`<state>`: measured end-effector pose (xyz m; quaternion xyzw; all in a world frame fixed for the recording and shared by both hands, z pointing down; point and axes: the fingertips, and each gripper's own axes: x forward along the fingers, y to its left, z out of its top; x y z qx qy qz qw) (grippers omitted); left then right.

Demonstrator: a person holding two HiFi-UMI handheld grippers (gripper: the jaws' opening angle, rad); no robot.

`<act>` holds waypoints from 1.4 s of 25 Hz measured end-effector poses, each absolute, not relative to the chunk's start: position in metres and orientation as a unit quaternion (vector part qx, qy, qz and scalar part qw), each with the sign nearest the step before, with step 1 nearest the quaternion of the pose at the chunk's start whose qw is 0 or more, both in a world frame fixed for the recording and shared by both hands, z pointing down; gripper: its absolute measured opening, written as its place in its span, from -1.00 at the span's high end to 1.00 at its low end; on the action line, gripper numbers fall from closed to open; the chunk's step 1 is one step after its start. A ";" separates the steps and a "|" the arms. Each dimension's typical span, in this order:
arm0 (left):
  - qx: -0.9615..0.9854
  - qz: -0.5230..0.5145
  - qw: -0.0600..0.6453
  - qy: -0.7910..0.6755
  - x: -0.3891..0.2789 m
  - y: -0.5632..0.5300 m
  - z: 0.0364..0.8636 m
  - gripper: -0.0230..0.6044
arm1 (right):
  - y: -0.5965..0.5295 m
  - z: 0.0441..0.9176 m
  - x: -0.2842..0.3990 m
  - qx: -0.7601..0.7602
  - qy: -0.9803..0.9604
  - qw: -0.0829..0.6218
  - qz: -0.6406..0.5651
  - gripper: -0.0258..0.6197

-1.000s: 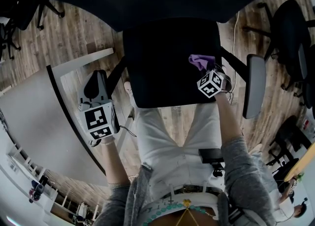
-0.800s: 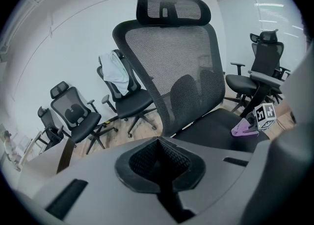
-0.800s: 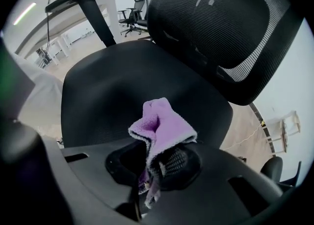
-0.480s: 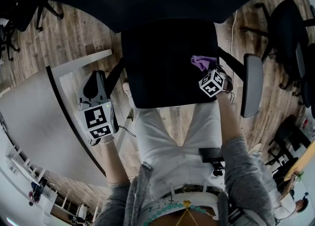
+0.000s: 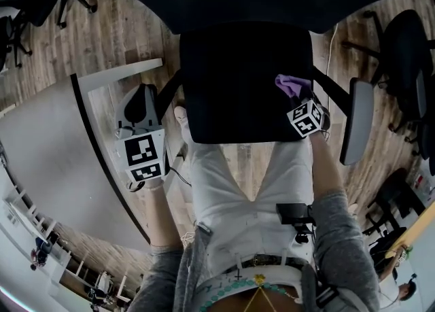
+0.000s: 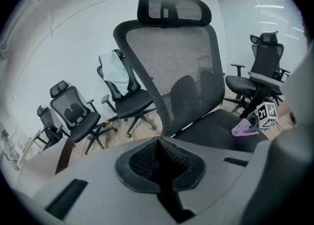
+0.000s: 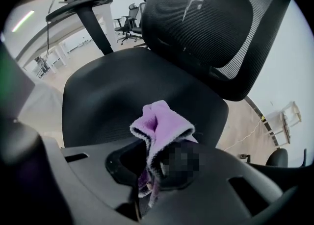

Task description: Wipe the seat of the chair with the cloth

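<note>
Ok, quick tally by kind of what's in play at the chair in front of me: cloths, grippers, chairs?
cloth: 1, purple, clamped in the right gripper
grippers: 2, the right gripper and the left gripper, which is shut and empty
chair: 1
Total: 4

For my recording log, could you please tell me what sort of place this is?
Probably an office or meeting room: several mesh swivel chairs, a white desk and wood-plank flooring.

We see the purple cloth (image 5: 293,85) at the tip of our right gripper (image 5: 302,100), resting on the black chair seat (image 5: 231,79) near its right edge. Our left gripper (image 5: 143,110) hangs beside the seat, by the white table (image 5: 47,161).
</note>
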<state>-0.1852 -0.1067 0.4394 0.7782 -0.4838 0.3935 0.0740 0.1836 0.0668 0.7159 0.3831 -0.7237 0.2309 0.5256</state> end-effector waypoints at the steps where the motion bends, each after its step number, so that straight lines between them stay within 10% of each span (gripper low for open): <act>1: 0.779 0.393 0.074 -0.483 -0.185 -0.107 0.440 0.92 | 0.066 0.714 0.183 0.386 -0.726 0.520 0.231 0.77; 19: 0.779 0.392 0.075 -0.484 -0.182 -0.106 0.438 0.92 | 0.053 0.664 -0.044 0.237 -0.874 0.373 0.201 0.77; 35: 0.785 0.385 0.082 -0.479 -0.186 -0.109 0.438 0.92 | 0.061 0.707 -0.152 0.145 -0.872 0.432 0.181 0.77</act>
